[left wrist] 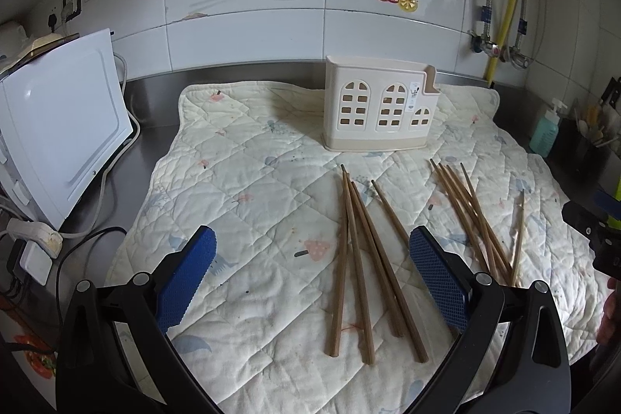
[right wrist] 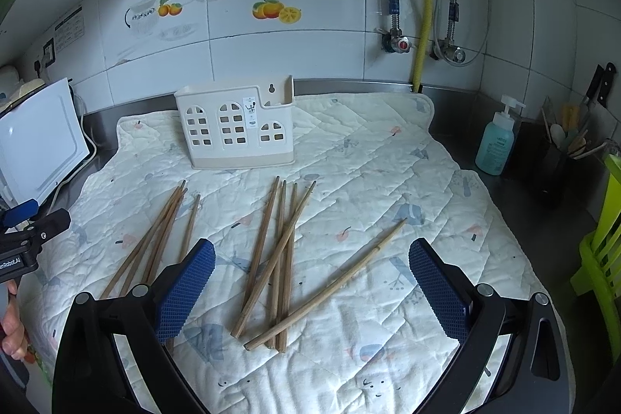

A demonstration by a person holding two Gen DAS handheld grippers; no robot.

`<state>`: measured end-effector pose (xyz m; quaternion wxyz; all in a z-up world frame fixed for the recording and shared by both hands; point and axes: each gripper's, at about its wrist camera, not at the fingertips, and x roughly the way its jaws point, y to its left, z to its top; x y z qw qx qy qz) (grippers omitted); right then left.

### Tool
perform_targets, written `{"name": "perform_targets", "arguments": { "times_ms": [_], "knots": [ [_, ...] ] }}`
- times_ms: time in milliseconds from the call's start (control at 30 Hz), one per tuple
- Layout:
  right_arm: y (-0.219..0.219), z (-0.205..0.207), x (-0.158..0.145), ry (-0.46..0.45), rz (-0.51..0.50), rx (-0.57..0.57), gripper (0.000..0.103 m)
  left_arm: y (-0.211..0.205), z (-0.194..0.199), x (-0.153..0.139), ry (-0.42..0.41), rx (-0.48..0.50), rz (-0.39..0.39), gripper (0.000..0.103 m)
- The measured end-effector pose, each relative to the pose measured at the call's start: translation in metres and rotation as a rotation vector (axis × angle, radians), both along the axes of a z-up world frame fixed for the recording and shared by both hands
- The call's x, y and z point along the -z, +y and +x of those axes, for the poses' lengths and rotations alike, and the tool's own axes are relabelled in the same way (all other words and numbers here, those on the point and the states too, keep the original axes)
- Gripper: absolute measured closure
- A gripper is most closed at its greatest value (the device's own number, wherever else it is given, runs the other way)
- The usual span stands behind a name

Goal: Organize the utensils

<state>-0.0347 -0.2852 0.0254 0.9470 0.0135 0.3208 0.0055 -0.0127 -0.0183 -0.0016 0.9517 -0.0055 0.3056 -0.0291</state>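
Several brown wooden chopsticks lie loose on a quilted cloth [left wrist: 248, 189]. One bundle [left wrist: 361, 270] sits between the fingers of my left gripper [left wrist: 312, 251], which is open and hovers above the cloth. A second bundle [left wrist: 471, 216] lies further right. In the right wrist view the middle bundle [right wrist: 277, 258] and a single paler chopstick [right wrist: 330, 286] lie below my open right gripper [right wrist: 312, 253]; the other bundle [right wrist: 155, 243] is at its left. A cream house-shaped utensil holder [left wrist: 382, 107] [right wrist: 235, 127] stands upright at the back of the cloth.
A white appliance [left wrist: 58, 127] with cables and a power strip [left wrist: 35, 231] stands at the left. A blue soap bottle [right wrist: 498, 138], a dark utensil pot [right wrist: 559, 158] and a green rack [right wrist: 601, 239] line the right. A tiled wall with pipes [right wrist: 425, 6] closes the back.
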Motion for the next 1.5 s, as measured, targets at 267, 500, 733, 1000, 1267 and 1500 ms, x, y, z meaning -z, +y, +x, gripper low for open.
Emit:
{"name": "perform_targets", "arguments": {
  "times_ms": [267,500,733,1000,1267,1500],
  "knots": [
    [0.0,-0.001,-0.002,-0.002,0.003,-0.004,0.006,0.002,0.0,-0.001,-0.003,-0.002,-0.001,0.005],
    [0.002,-0.003,-0.002,-0.002,0.004,-0.012,0.006,0.003,0.0,-0.002,-0.005,-0.002,-0.002,0.005],
    [0.002,-0.003,-0.002,-0.002,0.006,-0.012,0.006,0.003,-0.002,-0.004,-0.011,-0.003,0.0,0.005],
    [0.004,-0.006,0.002,0.013,0.018,-0.023,0.006,0.002,-0.003,-0.004,-0.011,-0.003,0.007,0.005],
    [-0.001,-0.006,0.01,0.035,0.025,-0.016,0.007,0.006,-0.005,0.001,0.0,0.001,0.011,0.005],
    [-0.008,-0.004,0.021,0.066,0.028,0.005,0.007,0.01,-0.003,0.015,0.029,0.011,0.029,0.006]
  ]
}}
